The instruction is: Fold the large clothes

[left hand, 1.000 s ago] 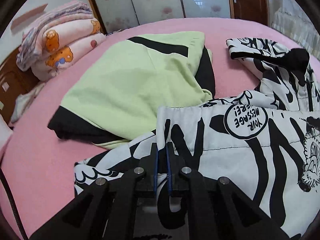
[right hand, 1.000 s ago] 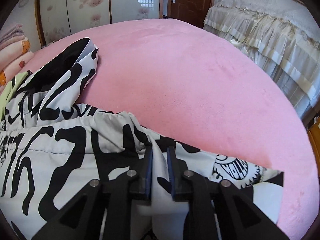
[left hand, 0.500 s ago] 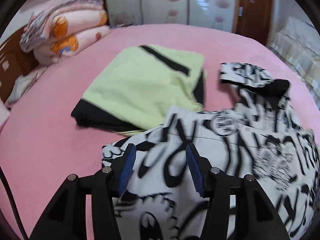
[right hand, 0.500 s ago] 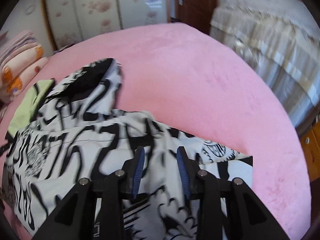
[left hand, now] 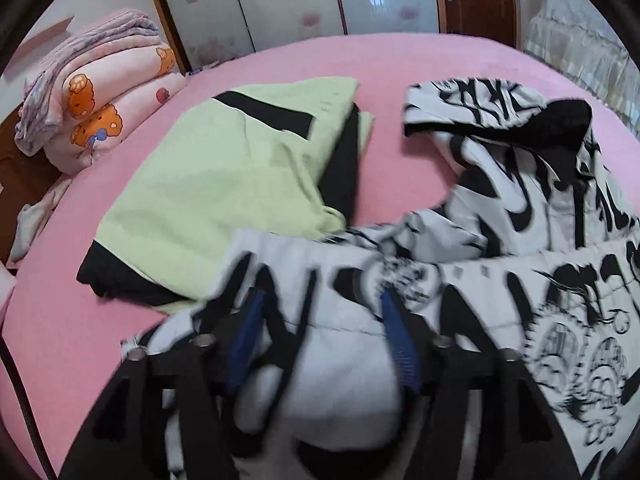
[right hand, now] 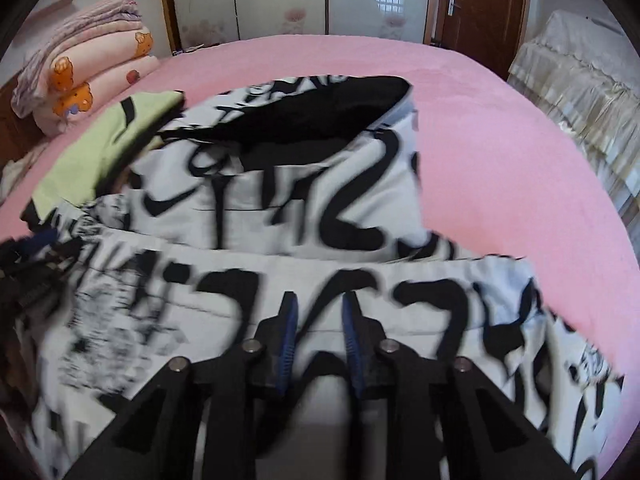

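— Condition of the garment?

— The black-and-white printed hoodie [right hand: 280, 208] lies on the pink bed [right hand: 500, 152], lower part folded up over the body, black-lined hood [right hand: 320, 112] at the far end. Soft cloth, bold graphic lettering, much of it motion-blurred.

— Fingers?

— The left gripper [left hand: 320, 344] has just been opening; its blue-padded fingers stand wide, released, above the fabric. The right gripper [right hand: 318, 340] has just been closing to a narrow gap, nothing visibly pinched.

— Surroundings?

— A folded light-green garment with black trim [left hand: 224, 184] sits just beside the hoodie, its near edge overlapped. Stacked pink blankets [left hand: 104, 92] sit far left. The hoodie's near hem is cut off.
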`<state>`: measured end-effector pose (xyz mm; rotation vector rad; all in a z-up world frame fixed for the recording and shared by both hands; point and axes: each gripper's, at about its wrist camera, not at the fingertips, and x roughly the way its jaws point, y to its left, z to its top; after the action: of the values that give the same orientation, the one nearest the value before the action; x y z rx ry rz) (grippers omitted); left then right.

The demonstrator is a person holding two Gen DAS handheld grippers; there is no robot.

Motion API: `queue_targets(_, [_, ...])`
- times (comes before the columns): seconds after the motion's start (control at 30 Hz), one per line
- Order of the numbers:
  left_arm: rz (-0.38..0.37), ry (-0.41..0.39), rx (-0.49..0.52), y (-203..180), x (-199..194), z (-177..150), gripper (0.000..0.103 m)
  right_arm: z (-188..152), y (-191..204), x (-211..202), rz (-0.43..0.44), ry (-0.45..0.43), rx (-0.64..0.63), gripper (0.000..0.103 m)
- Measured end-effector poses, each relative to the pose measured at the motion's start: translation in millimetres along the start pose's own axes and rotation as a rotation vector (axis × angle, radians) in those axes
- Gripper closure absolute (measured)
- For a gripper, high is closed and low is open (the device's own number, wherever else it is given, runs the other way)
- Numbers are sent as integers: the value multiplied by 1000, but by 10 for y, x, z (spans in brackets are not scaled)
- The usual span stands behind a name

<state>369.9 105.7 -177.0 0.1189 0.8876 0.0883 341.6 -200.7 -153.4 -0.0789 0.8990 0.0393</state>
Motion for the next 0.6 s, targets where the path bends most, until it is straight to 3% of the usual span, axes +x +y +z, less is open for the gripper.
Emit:
queue_targets(0.07, [-53,-21,16,113,15,-7,40,-41,-394,27,-146,-13,41,87])
queue_targets(0.1, [-74,-31,29,158,13,-18,40,-77,-589,41,-159,-13,62,103])
queue_targets(0.13, [-96,-41,36,195,10,-30,40,-127,-831,52,-124,-4,92,103])
queue_targets(0.17, [-108,-44,29,243,4,-38,40,-170,-986,36,-151,-1,104,103])
queue_targets(0.23, [-157,-34,-17,334,29,-39,40,-250,-1229,54,-344,40,127,93])
queue_targets(0.33, [-169,-21,-34,372,13,-18,40,-347,-1643,-28,-206,51,327,96])
queue_targets(0.37, [-166,-7,-31,367,-16,1,40,-345,-1689,-79,-202,51,351,96])
queue_targets(0.6, [-125,4,-92,512,-599,24,39,-296,-1418,-638,-147,-6,303,95])
